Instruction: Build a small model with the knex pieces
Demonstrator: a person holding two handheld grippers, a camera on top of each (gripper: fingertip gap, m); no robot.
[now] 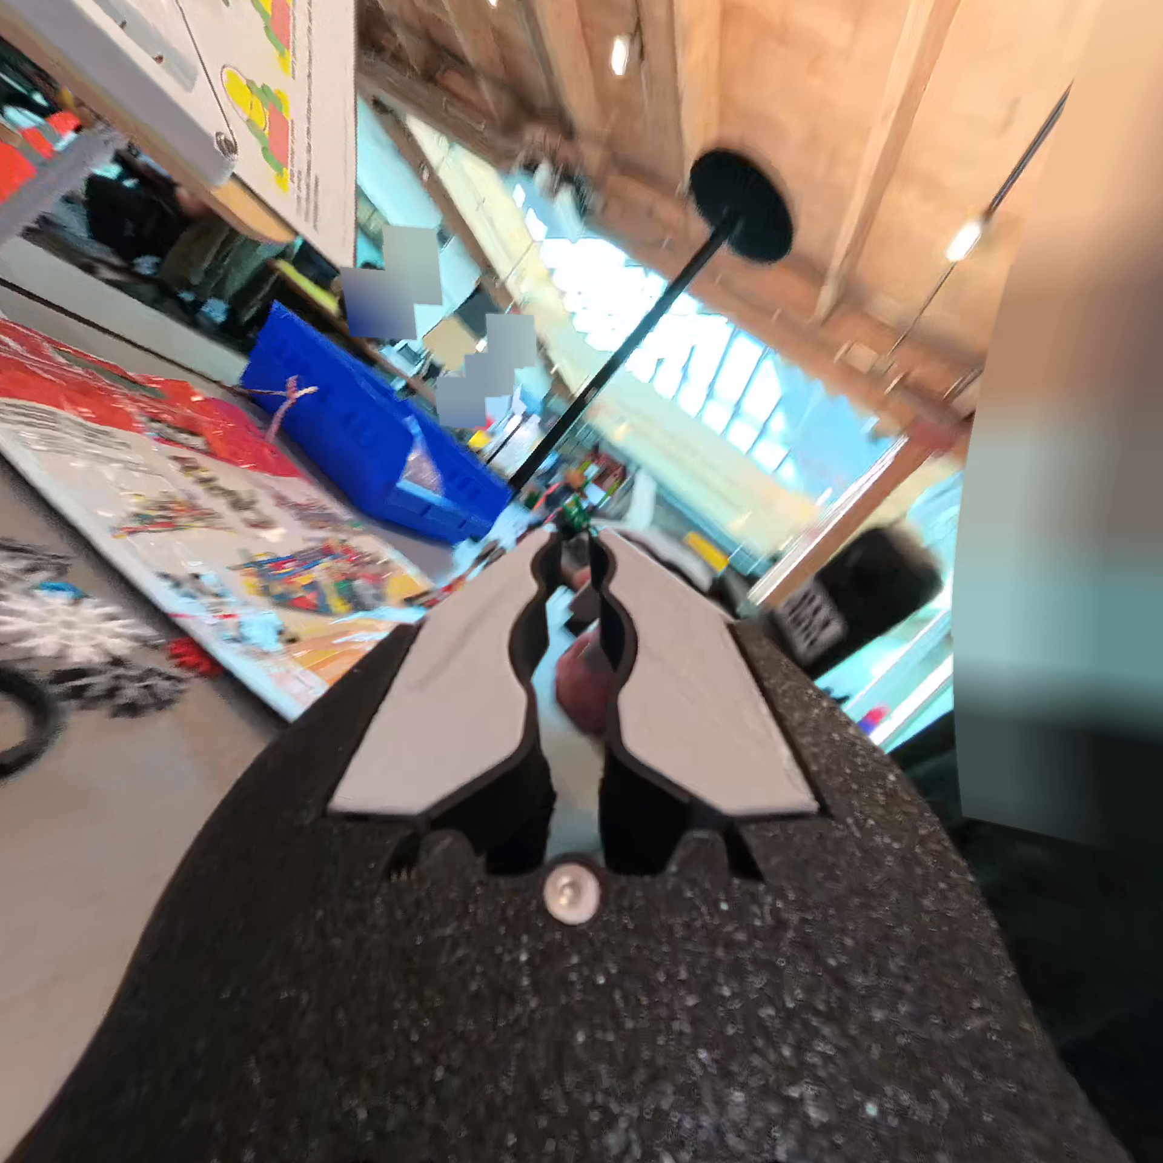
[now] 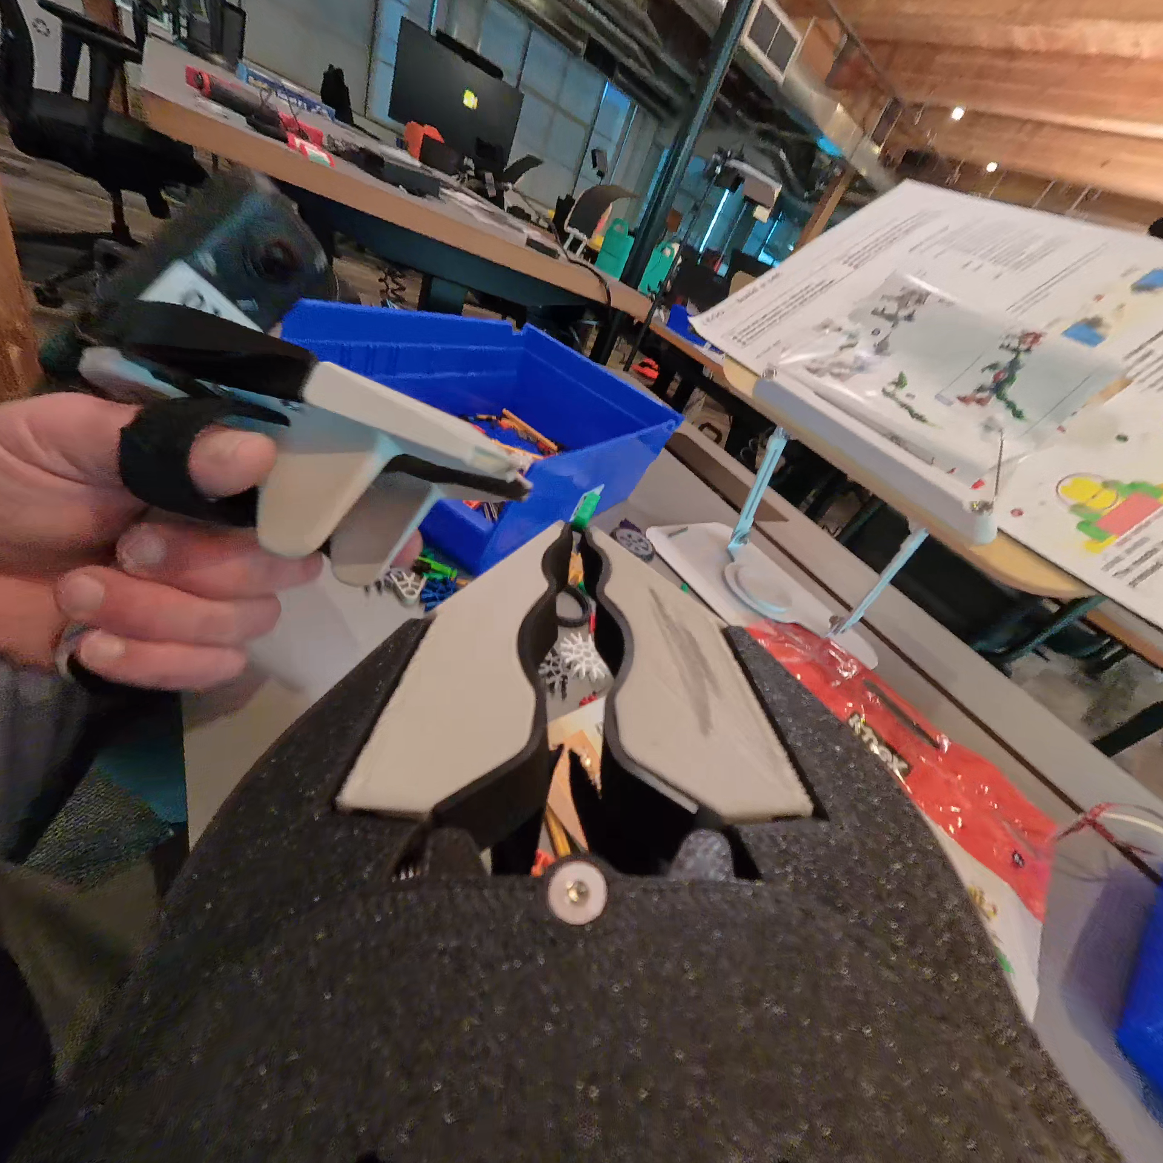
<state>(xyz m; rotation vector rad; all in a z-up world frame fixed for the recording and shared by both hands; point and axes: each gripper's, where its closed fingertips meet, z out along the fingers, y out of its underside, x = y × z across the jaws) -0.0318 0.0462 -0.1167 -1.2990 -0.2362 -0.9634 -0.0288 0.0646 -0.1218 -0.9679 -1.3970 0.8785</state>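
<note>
The right claw (image 2: 578, 535) is pinching a small green piece (image 2: 585, 511) at its tips, hanging near the blue bin (image 2: 478, 377) of rods above the counter (image 2: 692, 497). The left claw (image 1: 576, 538), raised and tilted, is gripping a small green part (image 1: 576, 522), blurred. Both grips are shallow, so firm pressure and slow, steady handling seem wise.

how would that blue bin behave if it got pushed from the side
The blue bin looks like rigid moulded plastic, so it should slide rather than flex. Its base is wide and its walls low, so tipping seems unlikely. The small rods inside look light and would probably rattle and shift.
</note>
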